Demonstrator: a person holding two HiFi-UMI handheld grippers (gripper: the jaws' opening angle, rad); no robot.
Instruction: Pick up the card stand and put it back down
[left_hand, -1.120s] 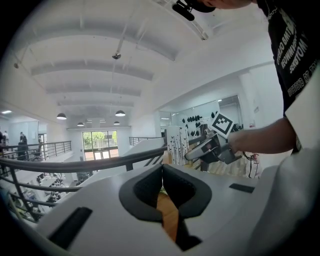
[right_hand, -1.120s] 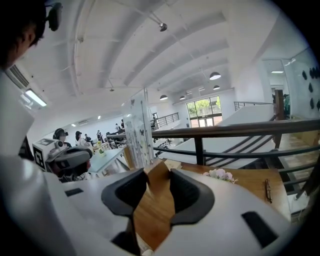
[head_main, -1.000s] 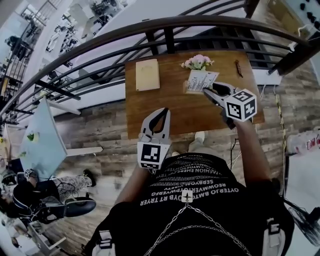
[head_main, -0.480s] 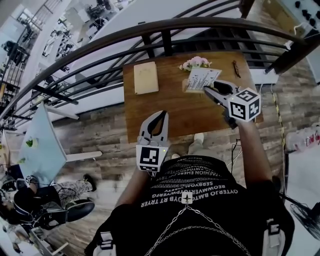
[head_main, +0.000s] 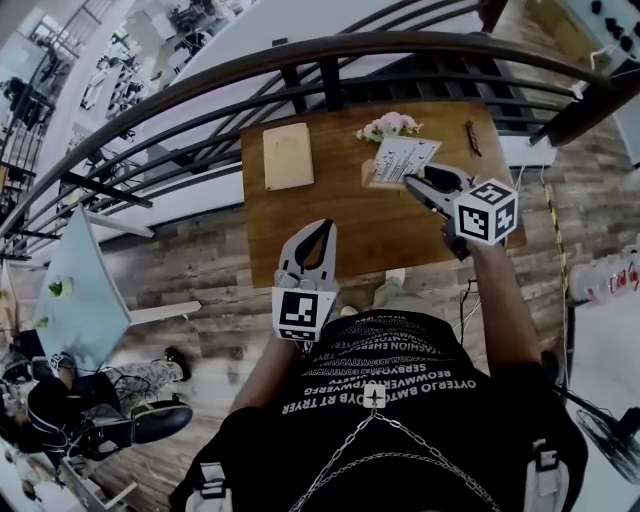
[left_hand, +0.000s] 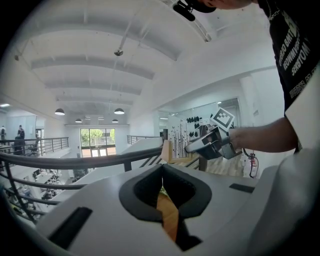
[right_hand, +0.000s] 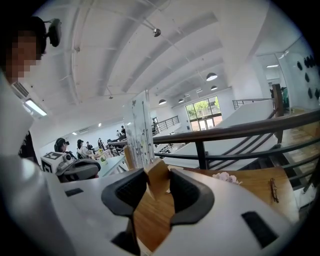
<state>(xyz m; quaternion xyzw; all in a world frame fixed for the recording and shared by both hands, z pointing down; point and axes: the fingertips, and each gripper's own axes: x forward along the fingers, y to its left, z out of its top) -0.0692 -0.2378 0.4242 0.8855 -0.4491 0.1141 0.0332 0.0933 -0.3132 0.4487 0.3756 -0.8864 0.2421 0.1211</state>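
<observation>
Hardly anything has moved since a moment ago. The right gripper (head_main: 410, 181) squeezes the wooden foot of the card stand (head_main: 402, 158) in its jaws, at 1 o'clock on the worktop (head_main: 340, 215), near the flowers (head_main: 392, 124). The left gripper (head_main: 322, 228) has its jaws pressed together, holding nothing.

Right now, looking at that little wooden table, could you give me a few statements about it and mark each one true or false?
1. The right gripper is closed on the base of the card stand. True.
2. The left gripper holds the beige pad. False: it is shut on nothing, apart from the pad, near the table's front edge.
3. Pink flowers lie just beyond the card stand. True.
4. In the head view, the beige pad lies right of the card stand. False: it lies to its left.
</observation>
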